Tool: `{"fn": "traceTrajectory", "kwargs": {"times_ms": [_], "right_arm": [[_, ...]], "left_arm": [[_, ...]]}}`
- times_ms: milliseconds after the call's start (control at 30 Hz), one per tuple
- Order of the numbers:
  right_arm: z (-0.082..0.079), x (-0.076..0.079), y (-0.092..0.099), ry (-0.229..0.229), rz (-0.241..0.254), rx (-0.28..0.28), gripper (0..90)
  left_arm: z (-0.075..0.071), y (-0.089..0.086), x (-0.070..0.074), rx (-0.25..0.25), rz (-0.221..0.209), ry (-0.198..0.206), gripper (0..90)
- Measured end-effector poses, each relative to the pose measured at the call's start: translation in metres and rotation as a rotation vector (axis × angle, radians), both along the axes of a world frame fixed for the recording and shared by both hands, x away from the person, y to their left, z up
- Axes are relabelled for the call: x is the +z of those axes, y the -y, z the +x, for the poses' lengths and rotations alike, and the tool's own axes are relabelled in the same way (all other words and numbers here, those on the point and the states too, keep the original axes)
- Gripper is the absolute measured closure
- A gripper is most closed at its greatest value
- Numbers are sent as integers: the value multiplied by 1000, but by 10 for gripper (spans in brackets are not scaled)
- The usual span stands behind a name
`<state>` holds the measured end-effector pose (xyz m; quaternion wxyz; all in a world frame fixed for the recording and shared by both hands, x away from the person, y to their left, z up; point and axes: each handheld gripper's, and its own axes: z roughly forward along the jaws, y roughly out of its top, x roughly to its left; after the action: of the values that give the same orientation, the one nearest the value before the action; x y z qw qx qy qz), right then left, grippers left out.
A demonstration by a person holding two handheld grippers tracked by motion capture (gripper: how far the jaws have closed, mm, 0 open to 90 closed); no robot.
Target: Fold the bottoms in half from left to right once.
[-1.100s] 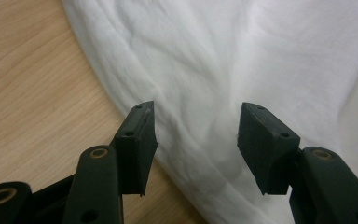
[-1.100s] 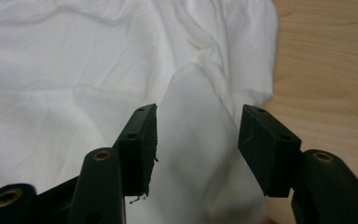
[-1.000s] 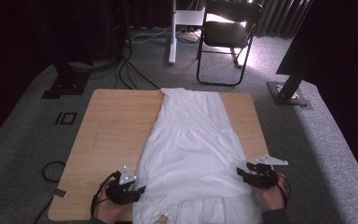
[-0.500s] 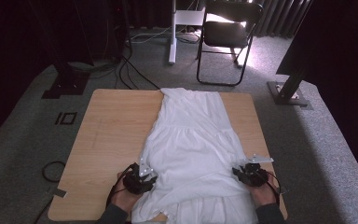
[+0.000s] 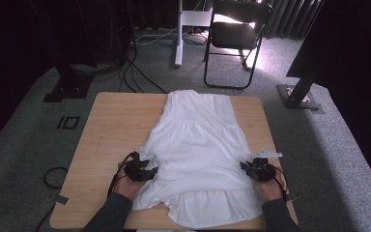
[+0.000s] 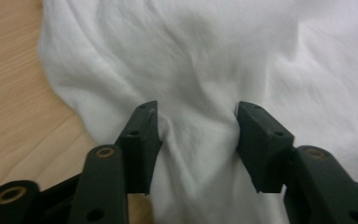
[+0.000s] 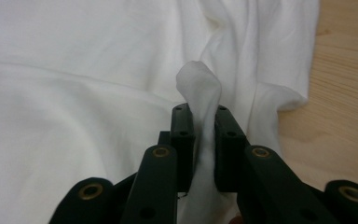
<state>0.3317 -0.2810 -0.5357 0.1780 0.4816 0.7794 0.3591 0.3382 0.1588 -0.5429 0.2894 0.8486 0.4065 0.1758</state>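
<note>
We see a white dress [image 5: 195, 145] spread flat along the middle of the wooden table [image 5: 111, 130], its hem at the near edge. The left gripper [image 6: 196, 126] sits at the dress's left side, jaws apart with cloth bunched between them. The right gripper [image 7: 200, 126], at the dress's right side, pinches a raised fold (jaws closed on it).

white garment [image 5: 195, 145] flat lengthwise along wooden table [image 5: 111, 125], lightly wrinkled

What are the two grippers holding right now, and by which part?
Right gripper pinches a fold near the white garment's right edge. Left gripper is open astride cloth, holding nothing.
</note>
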Motion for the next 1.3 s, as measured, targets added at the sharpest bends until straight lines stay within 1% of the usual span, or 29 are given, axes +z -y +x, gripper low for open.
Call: {"fn": "traceTrajectory", "kwargs": {"times_ms": [33,67,100,133,200,233,267,300,333,400,467,533,600,633,700,733,833,900,967,1000,1100,1133,1200,1233,1300], "right_arm": [[-6,3,3,10,15,5,816],[-6,3,3,10,15,5,816],[-20,8,11,28,48,21,822],[-37,13,21,42,79,31,827],[-56,16,32,61,76,25,829],[-65,17,38,68,68,21,833],[-65,17,38,68,68,21,833],[-72,16,44,76,60,24,833],[-85,13,55,74,69,38,833],[-93,9,62,59,73,38,828],[-104,1,70,27,81,40,794],[-115,-9,78,8,98,59,744],[-123,-13,85,12,108,68,661],[-126,-13,90,19,121,63,620],[-130,-12,102,38,145,49,587],[-131,-10,105,46,147,38,573],[-129,-3,115,80,156,-7,565],[-123,1,114,97,167,-26,560],[-113,4,108,104,168,-23,553],[-106,5,102,104,165,-21,543],[-80,7,83,108,159,-1,521],[-69,9,76,108,149,1,520],[-48,11,62,109,149,24,521],[-37,12,56,109,144,27,520],[-13,12,43,100,122,36,523]], "left_arm": [[0,0,0,0,0,0,493],[-5,-2,0,-6,5,-1,493],[-12,-5,1,-10,11,-1,481],[-16,-7,1,-12,9,0,474],[-22,-11,1,-13,-1,-6,474],[-24,-12,1,-9,16,-15,467],[-24,-12,1,-9,16,-15,439],[-28,-15,0,-5,8,-14,439],[-29,-17,0,-6,8,-17,439],[-32,-19,-1,0,0,-15,439],[-33,-21,-1,4,-10,-18,439],[-33,-22,-1,5,-12,-20,434],[-33,-21,-1,2,-3,-15,431],[-33,-21,-1,3,-1,-12,429],[-33,-22,0,12,11,-2,421],[-33,-23,1,24,8,3,421],[-31,-26,2,50,3,11,415],[-28,-27,3,63,2,23,406],[-23,-27,5,76,2,33,406],[-19,-27,6,85,-3,41,407],[-5,-28,9,107,-32,39,407],[1,-28,11,117,-39,44,407],[12,-28,16,128,-68,49,407],[20,-28,19,142,-80,56,406],[34,-27,24,152,-90,62,406]]}}
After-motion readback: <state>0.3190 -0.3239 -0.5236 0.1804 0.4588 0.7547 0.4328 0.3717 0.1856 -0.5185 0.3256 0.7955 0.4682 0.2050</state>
